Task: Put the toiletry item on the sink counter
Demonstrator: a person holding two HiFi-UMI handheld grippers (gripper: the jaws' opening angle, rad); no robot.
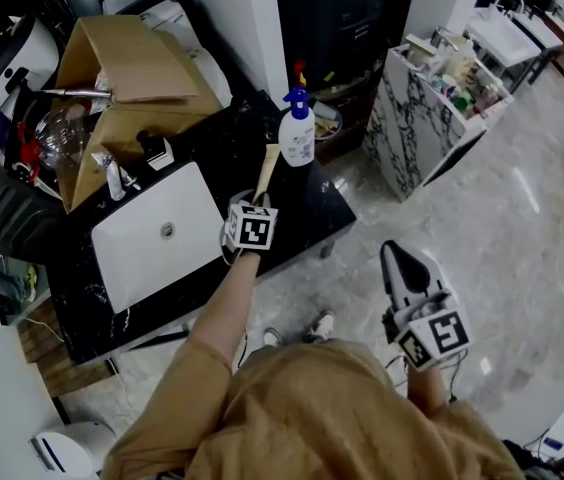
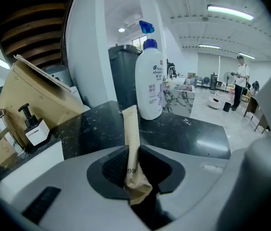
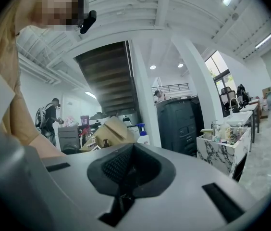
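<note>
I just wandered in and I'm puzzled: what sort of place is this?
Probably a mock bathroom in an open workspace: a black sink counter with white basin and pump bottle stands free on a polished floor, another marble vanity nearby.

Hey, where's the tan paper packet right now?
In the left gripper view the tan paper packet is clamped in the left gripper, over the black counter, just short of the white pump bottle, right of the sink.

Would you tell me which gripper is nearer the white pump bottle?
Left. The left gripper is over the counter just before the pump bottle; the right gripper hangs off the counter, above the floor.
</note>
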